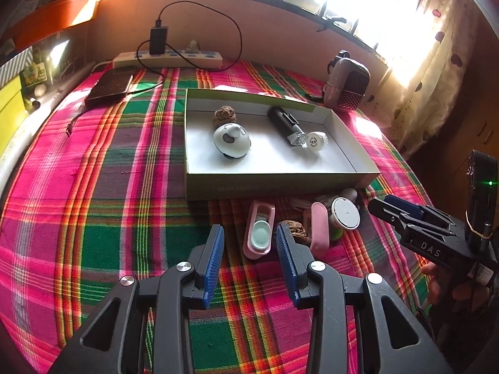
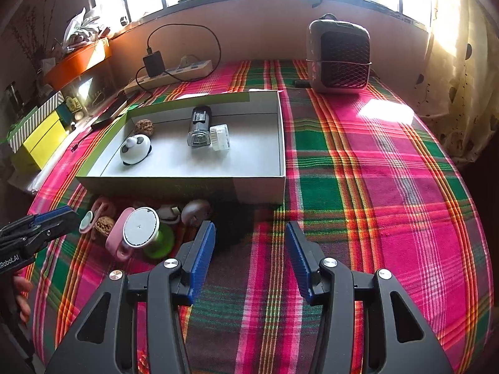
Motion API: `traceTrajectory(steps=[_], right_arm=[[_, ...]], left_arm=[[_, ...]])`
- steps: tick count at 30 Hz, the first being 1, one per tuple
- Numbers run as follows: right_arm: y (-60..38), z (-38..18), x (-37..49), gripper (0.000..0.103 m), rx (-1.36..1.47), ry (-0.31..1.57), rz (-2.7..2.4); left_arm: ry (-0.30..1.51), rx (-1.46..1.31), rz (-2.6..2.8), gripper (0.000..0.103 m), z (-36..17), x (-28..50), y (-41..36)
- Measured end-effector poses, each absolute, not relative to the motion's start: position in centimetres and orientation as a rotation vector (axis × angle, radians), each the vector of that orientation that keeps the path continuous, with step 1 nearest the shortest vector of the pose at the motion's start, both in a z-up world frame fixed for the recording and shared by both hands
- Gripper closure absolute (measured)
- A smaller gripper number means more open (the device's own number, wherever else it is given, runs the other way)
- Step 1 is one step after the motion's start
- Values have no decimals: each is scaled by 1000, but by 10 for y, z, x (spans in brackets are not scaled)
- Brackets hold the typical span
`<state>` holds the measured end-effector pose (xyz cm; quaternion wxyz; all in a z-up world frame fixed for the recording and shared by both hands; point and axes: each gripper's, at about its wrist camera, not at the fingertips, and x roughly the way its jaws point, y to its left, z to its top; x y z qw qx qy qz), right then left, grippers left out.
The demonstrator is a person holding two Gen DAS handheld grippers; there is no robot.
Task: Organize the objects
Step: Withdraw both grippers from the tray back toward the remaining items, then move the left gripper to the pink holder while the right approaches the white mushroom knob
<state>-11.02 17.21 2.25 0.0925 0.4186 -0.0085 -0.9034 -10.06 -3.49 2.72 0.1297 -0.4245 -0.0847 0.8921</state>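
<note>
My left gripper (image 1: 249, 243) hangs over the plaid cloth (image 1: 109, 202), jaws open and empty, near a pink case (image 1: 259, 233). My right gripper's (image 2: 249, 243) jaws are open too, holding nothing, before the box (image 2: 259, 187).

Both fisheye views ride on the hand-held grippers, tilted down over the plaid cloth toward the shallow box (image 1: 277, 184) (image 2: 187, 187) and window wall. The left wrist view sits near the box's left front, the right one at its right corner; both show the box.
</note>
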Motion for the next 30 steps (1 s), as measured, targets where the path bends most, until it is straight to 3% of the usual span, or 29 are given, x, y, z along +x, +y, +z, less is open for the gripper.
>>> traceTrajectory(steps=[30], right_arm=[[150,6,-135,54,1288,155,-2664]], left_arm=[[-185,-1313,2589,69,16,-113,-29]])
